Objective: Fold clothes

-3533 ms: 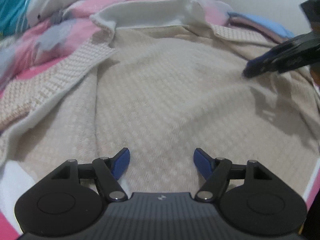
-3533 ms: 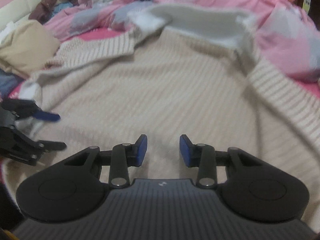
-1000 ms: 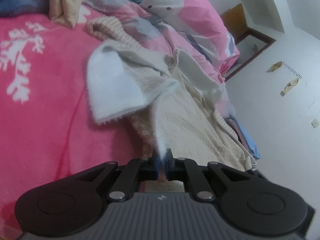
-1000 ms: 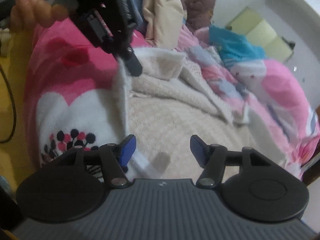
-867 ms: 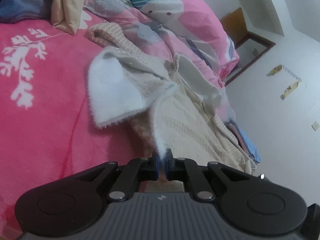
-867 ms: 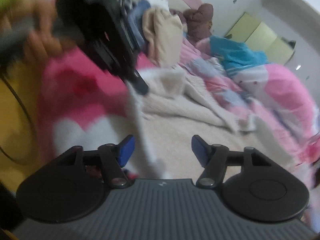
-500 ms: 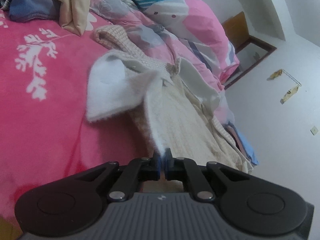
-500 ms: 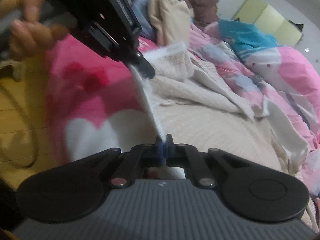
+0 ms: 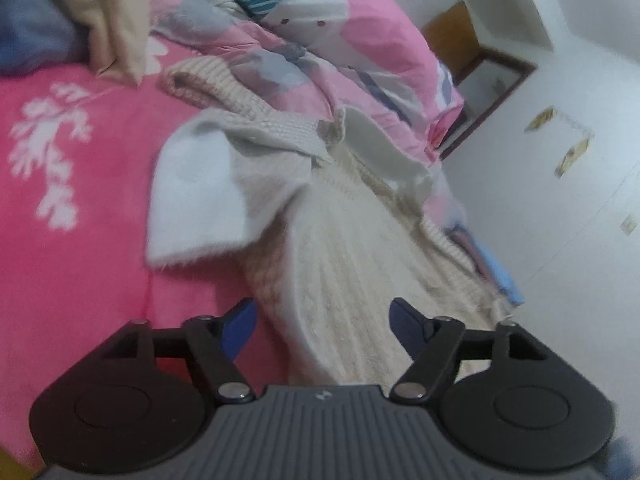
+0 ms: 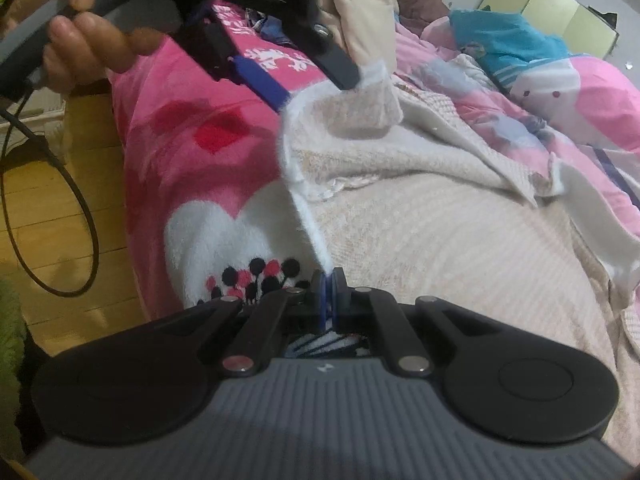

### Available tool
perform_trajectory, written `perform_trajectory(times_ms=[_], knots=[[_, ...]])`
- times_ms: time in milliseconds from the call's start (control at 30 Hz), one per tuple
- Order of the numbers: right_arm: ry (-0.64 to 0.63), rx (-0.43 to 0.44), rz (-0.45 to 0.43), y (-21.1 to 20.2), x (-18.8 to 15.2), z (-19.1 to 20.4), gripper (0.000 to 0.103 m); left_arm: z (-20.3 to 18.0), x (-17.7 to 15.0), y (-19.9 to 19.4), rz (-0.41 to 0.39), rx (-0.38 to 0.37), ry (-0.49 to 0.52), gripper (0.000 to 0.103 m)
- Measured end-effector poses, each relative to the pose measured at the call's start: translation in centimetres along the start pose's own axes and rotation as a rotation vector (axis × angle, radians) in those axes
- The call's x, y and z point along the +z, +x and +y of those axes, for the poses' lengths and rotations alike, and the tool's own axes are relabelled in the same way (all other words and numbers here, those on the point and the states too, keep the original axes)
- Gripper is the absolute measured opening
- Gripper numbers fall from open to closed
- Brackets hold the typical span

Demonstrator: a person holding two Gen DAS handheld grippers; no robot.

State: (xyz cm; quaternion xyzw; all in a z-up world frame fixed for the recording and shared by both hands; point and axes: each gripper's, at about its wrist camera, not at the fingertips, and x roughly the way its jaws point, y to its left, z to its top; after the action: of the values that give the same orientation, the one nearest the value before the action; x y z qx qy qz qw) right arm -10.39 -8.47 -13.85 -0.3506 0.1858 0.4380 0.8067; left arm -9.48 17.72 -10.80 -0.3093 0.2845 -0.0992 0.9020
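While the fold is barely begun: beige knit cardigan (image 9: pixel 352 264) lies spread on the bed w/ pink blanket (image 9: pixel 72 208), fleece lining showing at one turned-over flap (image 9: pixel 200 196).
Progress: early, by my read; one front flap flipped, body not yet folded, sleeves loose.
Left: sleeves in, halves together, smoothing; other clothes (image 9: pixel 100 12) piled at the far end look unfolded too.
Right hand-held gripper (image 10: pixel 329 296): fingers pressed together, clamped on the cardigan's white-lined edge, lifting it off the blanket.
Left hand-held gripper (image 9: pixel 322 322): blue fingers (image 9: pixel 240 324) wide apart, nothing between them, over the knit.
Change vs 0.5 s ago: the left one was pinched on the hem then, now it's let go; right grip is unchanged.
Change vs 3.5 s ago: both were apart over the flat cardigan.
Surroundings: pink patterned duvet (image 9: pixel 340 40) beyond, wood floor (image 10: pixel 60 208) beside the bed.
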Motion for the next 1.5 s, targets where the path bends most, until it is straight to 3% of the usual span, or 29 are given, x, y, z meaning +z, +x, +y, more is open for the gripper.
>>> perform_trajectory(times_ms=[100, 200, 300, 400, 500, 600, 700, 733, 867, 967, 1200, 1367, 1500], knots=[[0.005, -0.026, -0.005, -0.6, 0.1, -0.1, 0.004, -0.8, 0.3, 2.1, 0.016, 0.073, 0.052, 0.074], [0.028, -0.070, 0.006, -1.9, -0.4, -0.6, 0.021, -0.5, 0.4, 3.7, 0.061, 0.111, 0.049, 0.052], [0.202, -0.115, 0.032, -4.2, -2.0, -3.4, 0.032, 0.4, 0.0, 3.9, 0.075, 0.096, 0.029, 0.053], [0.568, -0.158, 0.051, -7.3, -5.5, -8.9, 0.050, 0.7, -0.2, 3.7, 0.071, 0.081, 0.042, 0.054], [1.093, -0.207, 0.028, -11.2, -11.8, -15.3, 0.052, 0.8, -0.3, 3.8, 0.074, 0.070, 0.051, 0.054], [1.598, -0.162, -0.050, -13.8, -19.2, -18.2, 0.052, 0.6, -0.3, 3.9, 0.080, 0.068, 0.067, 0.053], [1.906, -0.164, -0.101, -14.6, -24.6, -18.6, 0.053, 0.3, -0.4, 4.1, 0.084, 0.074, 0.089, 0.051], [1.956, -0.173, -0.108, -14.5, -25.6, -18.7, 0.053, 0.2, -0.4, 4.2, 0.086, 0.079, 0.097, 0.047], [2.038, -0.211, -0.146, -14.3, -27.4, -19.8, 0.055, 0.2, -0.4, 4.3, 0.090, 0.100, 0.084, 0.039], [2.015, -0.259, -0.163, -14.9, -26.8, -20.1, 0.054, 0.4, -0.3, 4.4, 0.091, 0.114, 0.069, 0.031], [1.890, -0.397, -0.219, -18.4, -26.9, -22.3, 0.057, 0.3, -0.2, 4.8, 0.098, 0.125, 0.079, 0.031], [1.898, -0.298, -0.225, -14.9, -29.1, -25.9, 0.058, 0.2, -0.1, 4.9, 0.110, 0.129, 0.086, 0.031], [1.799, -0.224, -0.219, -12.1, -27.4, -27.9, 0.059, -0.1, -0.2, 5.0, 0.107, 0.141, 0.103, 0.031]])
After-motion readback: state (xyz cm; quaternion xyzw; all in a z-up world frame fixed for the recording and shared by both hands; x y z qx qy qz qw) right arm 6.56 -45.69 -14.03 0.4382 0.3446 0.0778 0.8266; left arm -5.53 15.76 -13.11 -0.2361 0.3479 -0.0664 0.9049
